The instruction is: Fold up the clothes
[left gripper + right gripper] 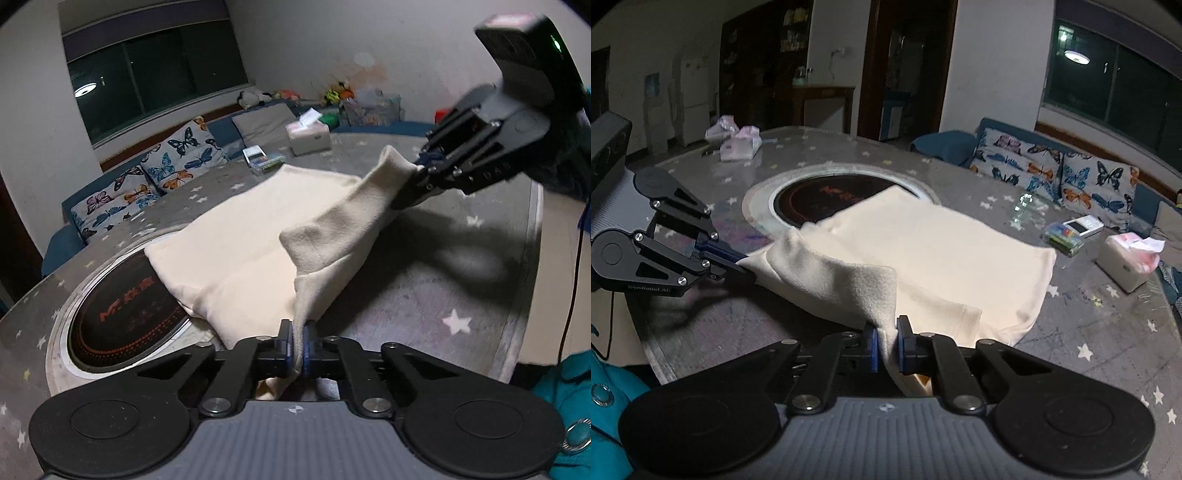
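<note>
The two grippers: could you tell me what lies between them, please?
A raised edge of the cream cloth spans from the left gripper to the right gripper, seen in both views.

Cream garment [258, 229] — near edge lifted, rest flat — partly covering the round hob.

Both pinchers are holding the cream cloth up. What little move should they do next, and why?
Probably carry the lifted edge forward, over the flat part. The left gripper and right gripper each have their jaws shut on the near edge of the cream fleece cloth, raised off the grey star-patterned tablecloth, while the rest lies spread out ahead. Laying that edge on the far side would likely make the fold.
</note>
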